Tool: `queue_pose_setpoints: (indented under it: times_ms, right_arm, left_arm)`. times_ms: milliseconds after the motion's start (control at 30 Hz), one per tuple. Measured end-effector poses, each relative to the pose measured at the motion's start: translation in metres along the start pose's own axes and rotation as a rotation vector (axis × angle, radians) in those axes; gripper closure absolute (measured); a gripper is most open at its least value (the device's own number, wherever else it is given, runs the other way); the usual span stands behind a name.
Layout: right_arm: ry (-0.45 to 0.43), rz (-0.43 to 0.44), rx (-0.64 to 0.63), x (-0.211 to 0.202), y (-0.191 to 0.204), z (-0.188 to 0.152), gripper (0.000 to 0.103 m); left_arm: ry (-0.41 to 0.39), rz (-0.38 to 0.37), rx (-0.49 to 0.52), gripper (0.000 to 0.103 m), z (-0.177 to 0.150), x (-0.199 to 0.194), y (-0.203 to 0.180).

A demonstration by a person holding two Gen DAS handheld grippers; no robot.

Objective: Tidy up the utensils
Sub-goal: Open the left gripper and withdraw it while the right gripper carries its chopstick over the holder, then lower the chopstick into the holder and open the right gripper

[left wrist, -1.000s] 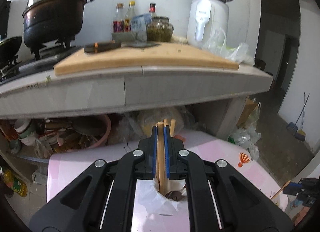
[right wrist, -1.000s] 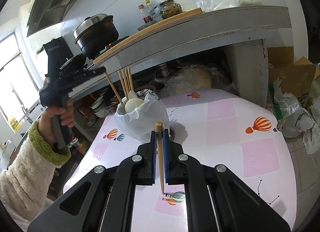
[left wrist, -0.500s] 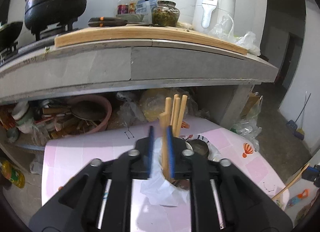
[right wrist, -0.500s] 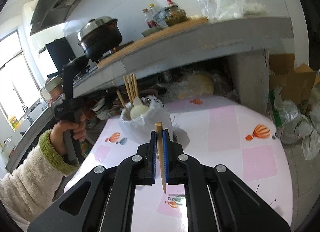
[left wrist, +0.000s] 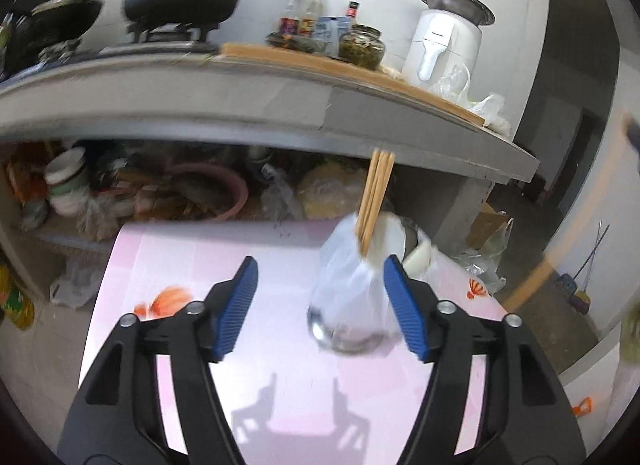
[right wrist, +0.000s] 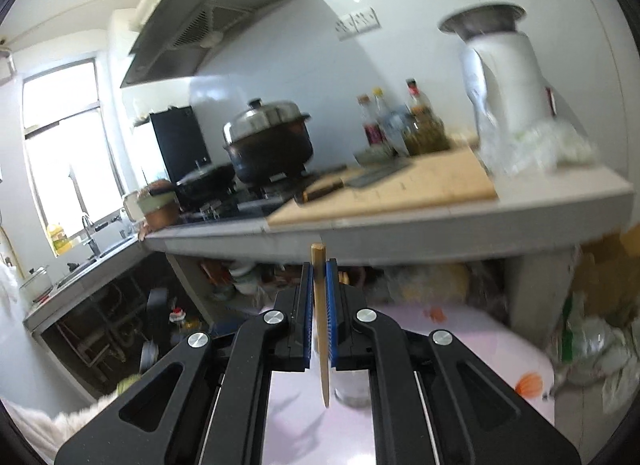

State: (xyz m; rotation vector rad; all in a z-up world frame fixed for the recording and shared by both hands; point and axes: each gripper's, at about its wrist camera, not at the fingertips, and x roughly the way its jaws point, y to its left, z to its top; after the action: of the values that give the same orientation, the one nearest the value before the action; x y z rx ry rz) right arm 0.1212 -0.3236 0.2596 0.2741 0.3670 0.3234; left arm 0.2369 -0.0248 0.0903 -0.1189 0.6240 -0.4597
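Observation:
In the left wrist view my left gripper [left wrist: 320, 301] hangs over the pink table [left wrist: 280, 405], its jaws opening wide with no pad touching anything. A utensil holder wrapped in a clear plastic bag [left wrist: 352, 293] stands just beyond and between the blue pads, nearer the right one. Several wooden chopsticks [left wrist: 376, 197] stick up out of it, with a white spoon beside them. In the right wrist view my right gripper [right wrist: 319, 313] is shut on one wooden chopstick [right wrist: 321, 345], held upright, its tip pointing down over the table.
A grey concrete counter [right wrist: 400, 229] overhangs the table, carrying a wooden cutting board [right wrist: 400, 189] with a cleaver, sauce bottles, a black pot [right wrist: 268, 141] on a stove and a white appliance [left wrist: 444, 45]. Bowls and bags crowd the shelf under the counter. A fuzzy sleeve [right wrist: 80, 421] shows low left.
My left gripper let go of its chopstick into the holder, opened wide and drew back to the left. My right gripper rose with its chopstick, and the counter top came into view.

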Motion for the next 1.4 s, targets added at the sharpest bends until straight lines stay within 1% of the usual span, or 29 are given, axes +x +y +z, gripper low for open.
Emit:
queue_pose_setpoints:
  times_ms: [67, 133, 200, 267, 367, 467, 633, 700, 833, 1200, 1400]
  right_arm:
    - [-0.005, 0.014, -0.002, 0.009, 0.005, 0.014, 0.097]
    - [-0.002, 0.026, -0.006, 0.026, 0.011, 0.028, 0.097]
    - [0.007, 0.021, -0.017, 0.047, 0.018, 0.037, 0.097]
    - [0.019, 0.007, -0.023, 0.066, 0.021, 0.041, 0.097]
    - [0.054, -0.004, -0.019, 0.098, 0.023, 0.042, 0.097]
    - [0.094, -0.017, -0.011, 0.128, 0.024, 0.039, 0.097]
    - [0.142, -0.054, -0.024, 0.163, 0.025, 0.024, 0.097]
    - [0.167, -0.055, -0.018, 0.174, 0.022, 0.017, 0.097]
    - [0.226, -0.080, -0.014, 0.191, 0.019, -0.005, 0.097]
    - [0.359, -0.095, 0.015, 0.211, 0.011, -0.055, 0.097]
    - [0.391, -0.121, 0.050, 0.211, 0.002, -0.075, 0.097]
  left_arm:
    - [0.011, -0.004, -0.033, 0.036, -0.025, -0.015, 0.011]
    - [0.026, 0.006, -0.057, 0.033, -0.048, -0.025, 0.020]
    - [0.052, 0.021, -0.087, 0.033, -0.072, -0.033, 0.030]
    - [0.071, 0.057, -0.118, 0.033, -0.097, -0.043, 0.040]
    - [0.086, 0.074, -0.156, 0.032, -0.126, -0.056, 0.050]
    - [0.100, 0.105, -0.160, 0.032, -0.146, -0.064, 0.056]
    - [0.101, 0.119, -0.174, 0.031, -0.161, -0.075, 0.065]
    - [0.100, 0.128, -0.173, 0.031, -0.164, -0.076, 0.067]
    - [0.098, 0.122, -0.177, 0.031, -0.165, -0.076, 0.070]
    - [0.091, 0.101, -0.160, 0.028, -0.168, -0.077, 0.064]
    - [0.077, 0.103, -0.161, 0.027, -0.167, -0.082, 0.063]
